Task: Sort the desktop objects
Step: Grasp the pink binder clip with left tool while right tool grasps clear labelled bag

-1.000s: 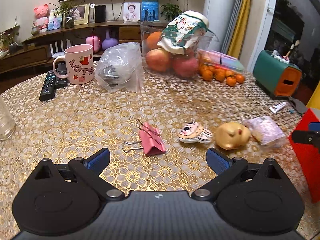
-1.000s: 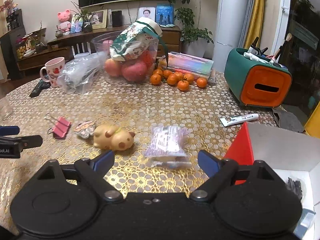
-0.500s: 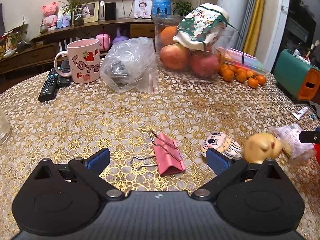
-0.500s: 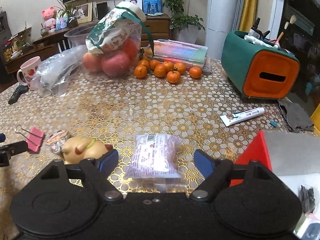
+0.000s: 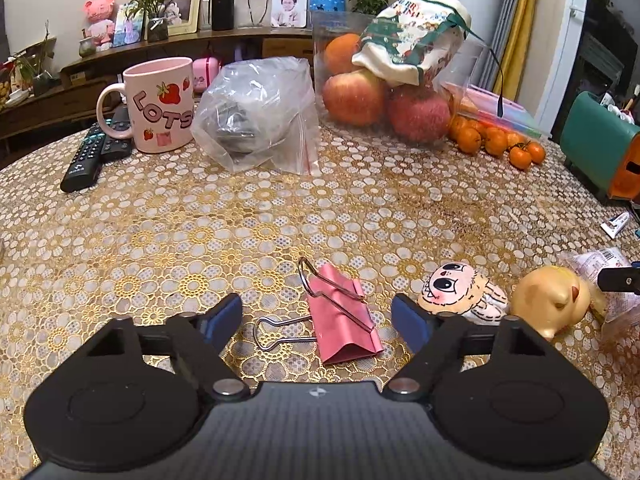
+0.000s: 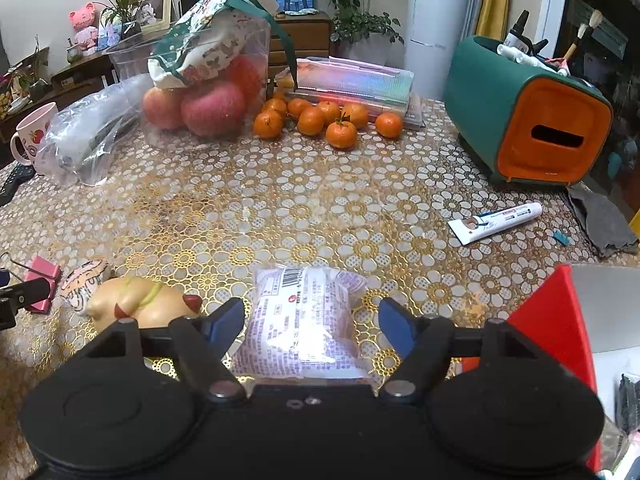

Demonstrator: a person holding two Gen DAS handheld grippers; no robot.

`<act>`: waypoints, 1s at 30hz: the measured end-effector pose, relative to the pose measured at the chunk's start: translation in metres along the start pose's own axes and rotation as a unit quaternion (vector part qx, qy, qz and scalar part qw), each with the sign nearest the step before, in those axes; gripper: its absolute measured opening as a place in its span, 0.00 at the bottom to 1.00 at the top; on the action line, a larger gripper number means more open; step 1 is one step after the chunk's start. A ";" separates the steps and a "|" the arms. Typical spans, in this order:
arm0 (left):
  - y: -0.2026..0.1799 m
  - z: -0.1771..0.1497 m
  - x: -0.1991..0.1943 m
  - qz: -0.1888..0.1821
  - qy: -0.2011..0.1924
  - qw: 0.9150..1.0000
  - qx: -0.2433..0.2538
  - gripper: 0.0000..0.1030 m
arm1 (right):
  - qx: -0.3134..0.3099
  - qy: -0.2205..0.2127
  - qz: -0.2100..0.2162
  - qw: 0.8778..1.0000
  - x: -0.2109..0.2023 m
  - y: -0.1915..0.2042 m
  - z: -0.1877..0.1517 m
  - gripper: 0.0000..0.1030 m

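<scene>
Both tools have advanced: left tool (image 5: 317, 318) spread around the binder clip (image 5: 342, 320), right tool (image 6: 311, 324) (also spread) around the snack packet (image 6: 304, 320)

table (image 5: 160, 232) | binder clip (image 5: 340, 316) | snack packet (image 6: 304, 320) | mug (image 5: 158, 104)

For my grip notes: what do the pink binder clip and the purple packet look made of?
Binder clip: likely painted sheet metal, matte pink, with bare shiny wire handles. Purple packet: glossy, thin plastic film, judging by its crinkles, glare and printed barcode; contents can't be told.
</scene>
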State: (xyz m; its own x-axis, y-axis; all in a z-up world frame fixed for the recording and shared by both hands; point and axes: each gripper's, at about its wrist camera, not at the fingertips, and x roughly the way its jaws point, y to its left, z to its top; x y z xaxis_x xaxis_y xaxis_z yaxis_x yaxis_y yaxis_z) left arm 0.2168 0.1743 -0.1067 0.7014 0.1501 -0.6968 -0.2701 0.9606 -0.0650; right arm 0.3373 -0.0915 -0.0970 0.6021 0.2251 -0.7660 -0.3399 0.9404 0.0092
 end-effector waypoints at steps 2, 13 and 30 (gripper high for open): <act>-0.002 -0.001 0.003 0.003 0.000 1.000 0.004 0.77 | -0.002 0.002 -0.002 1.000 0.002 0.002 0.000 0.70; -0.010 -0.006 0.007 0.015 -0.015 0.999 0.040 0.66 | -0.011 0.015 -0.005 1.000 0.019 0.007 -0.005 0.67; -0.016 -0.004 0.005 -0.003 -0.022 0.999 0.046 0.34 | -0.014 0.021 -0.005 1.000 0.018 0.010 -0.009 0.53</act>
State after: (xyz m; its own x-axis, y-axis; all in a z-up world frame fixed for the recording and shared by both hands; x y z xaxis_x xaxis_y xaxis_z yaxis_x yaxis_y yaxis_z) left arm 0.2220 0.1585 -0.1117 0.7316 0.1526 -0.6644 -0.2051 0.9787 -0.0010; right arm 0.3386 -0.0804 -0.1167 0.5746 0.2047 -0.7924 -0.3555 0.9345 -0.0163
